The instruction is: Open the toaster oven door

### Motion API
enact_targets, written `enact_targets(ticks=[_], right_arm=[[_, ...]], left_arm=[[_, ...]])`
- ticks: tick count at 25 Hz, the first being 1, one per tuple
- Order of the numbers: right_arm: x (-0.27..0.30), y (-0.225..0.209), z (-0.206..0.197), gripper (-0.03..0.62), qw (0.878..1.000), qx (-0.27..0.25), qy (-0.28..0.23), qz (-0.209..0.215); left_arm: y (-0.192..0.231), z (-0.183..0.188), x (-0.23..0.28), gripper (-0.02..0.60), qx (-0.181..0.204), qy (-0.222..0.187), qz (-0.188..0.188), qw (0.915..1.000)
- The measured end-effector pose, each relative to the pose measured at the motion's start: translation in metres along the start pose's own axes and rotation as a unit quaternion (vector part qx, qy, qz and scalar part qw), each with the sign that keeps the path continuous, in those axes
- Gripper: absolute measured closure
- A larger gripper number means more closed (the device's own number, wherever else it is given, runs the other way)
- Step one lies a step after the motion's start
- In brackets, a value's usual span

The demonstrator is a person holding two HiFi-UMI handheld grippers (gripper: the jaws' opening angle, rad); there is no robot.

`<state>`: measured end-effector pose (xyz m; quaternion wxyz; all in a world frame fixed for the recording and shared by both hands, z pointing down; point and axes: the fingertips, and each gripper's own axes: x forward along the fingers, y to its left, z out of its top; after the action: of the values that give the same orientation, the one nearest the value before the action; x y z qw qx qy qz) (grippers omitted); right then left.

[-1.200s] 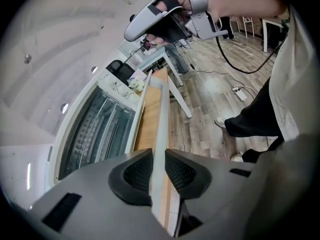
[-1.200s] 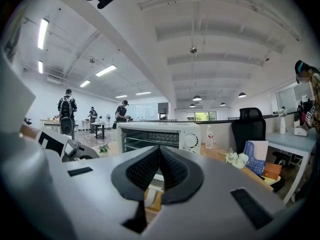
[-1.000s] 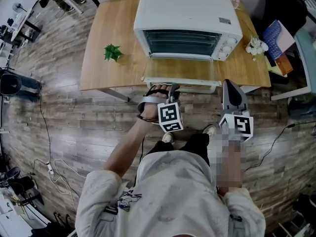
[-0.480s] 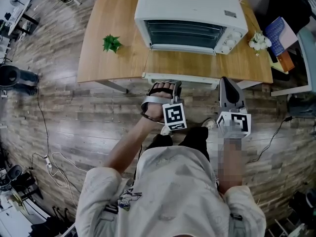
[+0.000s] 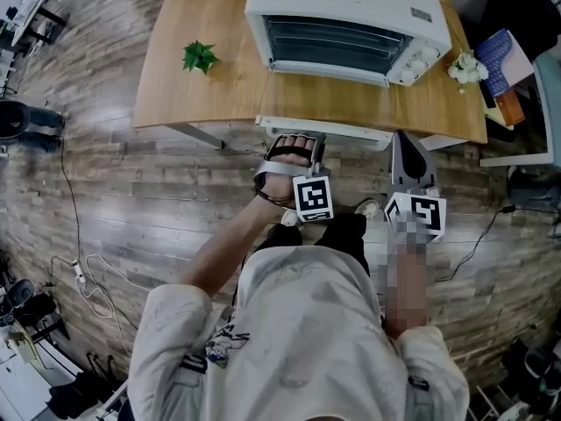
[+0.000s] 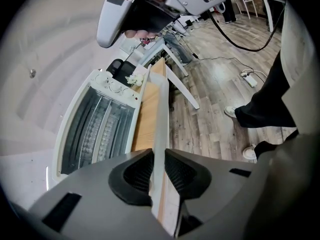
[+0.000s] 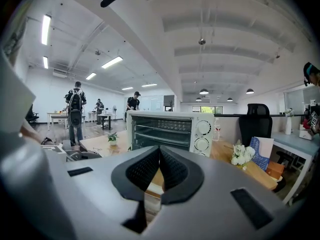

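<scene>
A white toaster oven (image 5: 346, 16) stands on the wooden table (image 5: 193, 95) with its door folded down flat. The door's white handle bar (image 5: 351, 133) lies along the table's front edge. My left gripper (image 5: 302, 143) is shut on that bar near its left end. In the left gripper view the bar (image 6: 161, 109) runs between the ribbed pads (image 6: 137, 171), with the open oven cavity (image 6: 95, 129) to its left. My right gripper (image 5: 405, 139) hovers just right of the handle, shut with nothing in it. In the right gripper view it (image 7: 160, 154) faces the oven front (image 7: 170, 131).
A small green plant (image 5: 200, 57) sits on the table's left part. White flowers (image 5: 466, 68) and a blue book (image 5: 504, 55) lie at the right end. Cables (image 5: 88, 270) trail on the wooden floor to the left. People (image 7: 76, 109) stand far behind.
Both grippers have sunk slightly, and the oven and table sit higher in the head view. The left gripper keeps its hold on the handle bar; the door stays down.
</scene>
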<state>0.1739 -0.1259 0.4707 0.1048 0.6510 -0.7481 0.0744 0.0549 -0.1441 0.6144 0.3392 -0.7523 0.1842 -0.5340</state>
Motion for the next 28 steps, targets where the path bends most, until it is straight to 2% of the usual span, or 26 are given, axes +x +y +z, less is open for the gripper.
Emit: enact_targets(ticks=[8, 13, 20, 28], right_arm=[[-0.001, 0.008, -0.004, 0.571, 1.0, -0.004, 0.006, 0.005], [0.002, 0.009, -0.009, 0.571, 1.0, -0.002, 0.011, 0.009], [0.004, 0.016, -0.021, 0.571, 1.0, 0.005, 0.022, 0.019], [-0.001, 0.015, -0.036, 0.571, 0.999, 0.013, 0.038, 0.022]], left_arm=[[-0.012, -0.001, 0.005, 0.499, 0.005, -0.002, 0.024, 0.9997], [-0.031, 0.002, 0.007, 0.499, -0.023, -0.016, -0.006, 0.9996], [-0.041, 0.0, 0.012, 0.497, -0.018, -0.019, -0.001, 0.9997], [-0.045, -0.01, 0.02, 0.497, 0.021, -0.004, 0.057, 0.9981]])
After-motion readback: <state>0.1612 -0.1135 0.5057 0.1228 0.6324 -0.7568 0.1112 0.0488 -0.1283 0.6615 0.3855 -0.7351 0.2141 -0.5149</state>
